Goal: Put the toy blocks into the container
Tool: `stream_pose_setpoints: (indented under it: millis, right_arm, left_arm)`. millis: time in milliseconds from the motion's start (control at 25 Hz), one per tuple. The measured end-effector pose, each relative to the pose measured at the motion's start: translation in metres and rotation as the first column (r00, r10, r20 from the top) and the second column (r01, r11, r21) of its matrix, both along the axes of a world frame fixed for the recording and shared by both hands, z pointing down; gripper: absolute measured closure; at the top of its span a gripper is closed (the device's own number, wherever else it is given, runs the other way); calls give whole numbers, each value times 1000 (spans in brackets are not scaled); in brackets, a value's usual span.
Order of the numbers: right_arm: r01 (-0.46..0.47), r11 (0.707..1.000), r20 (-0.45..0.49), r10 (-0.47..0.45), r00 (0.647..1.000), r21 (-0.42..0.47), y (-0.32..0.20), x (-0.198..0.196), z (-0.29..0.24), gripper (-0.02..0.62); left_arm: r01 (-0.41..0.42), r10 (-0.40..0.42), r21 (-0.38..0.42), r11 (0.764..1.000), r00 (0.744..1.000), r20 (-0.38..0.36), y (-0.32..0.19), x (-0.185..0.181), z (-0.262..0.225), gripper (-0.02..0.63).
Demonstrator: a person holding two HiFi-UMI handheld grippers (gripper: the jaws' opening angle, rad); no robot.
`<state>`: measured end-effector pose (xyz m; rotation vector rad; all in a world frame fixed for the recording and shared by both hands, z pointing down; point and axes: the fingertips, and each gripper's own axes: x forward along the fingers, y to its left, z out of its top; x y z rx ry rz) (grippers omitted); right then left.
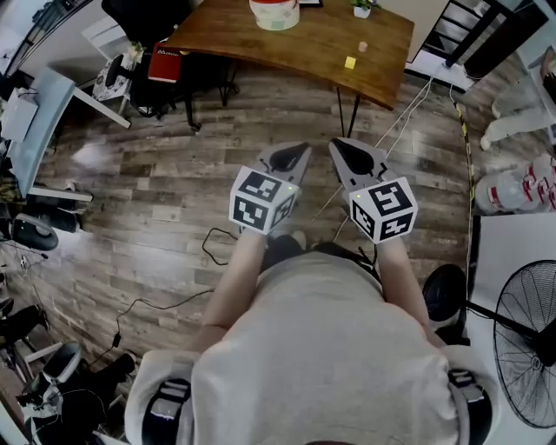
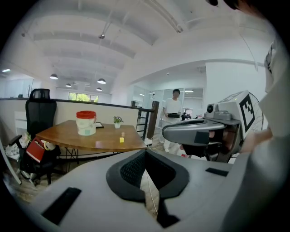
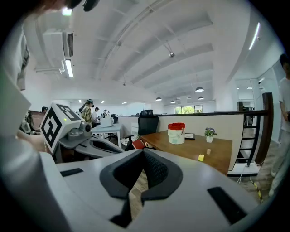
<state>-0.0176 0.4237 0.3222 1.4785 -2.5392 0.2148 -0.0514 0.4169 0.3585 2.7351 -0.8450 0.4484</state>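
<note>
A white container with a red lid stands on the wooden table far ahead of me. A yellow block and a small tan block lie near the table's right end. My left gripper and right gripper hang side by side over the floor, well short of the table, both shut with nothing in them. The left gripper view shows the container and the yellow block beyond its closed tips. The right gripper view shows the container, the yellow block and the tan block.
A small potted plant stands on the table behind the blocks. A black office chair and a red bag are at the table's left. Cables trail on the wood floor. A fan stands at my right, and a person in the background.
</note>
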Motion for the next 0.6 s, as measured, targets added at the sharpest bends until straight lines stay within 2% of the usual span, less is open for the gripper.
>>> stream_pose_setpoints:
  millis: [320, 440, 600]
  right_arm:
    - [-36, 999, -3, 36, 999, 19, -19, -5, 4, 575]
    - [-40, 999, -3, 40, 999, 8, -26, -8, 9, 491]
    - [-59, 998, -16, 59, 998, -3, -35, -9, 18, 411]
  left_arm:
    - [-15, 15, 20, 1000, 1000, -4, -19, -11, 3, 594]
    - [-25, 25, 30, 999, 1000, 6, -26, -14, 4, 594]
    - [-33, 33, 16, 999, 999, 14, -32, -16, 12, 594]
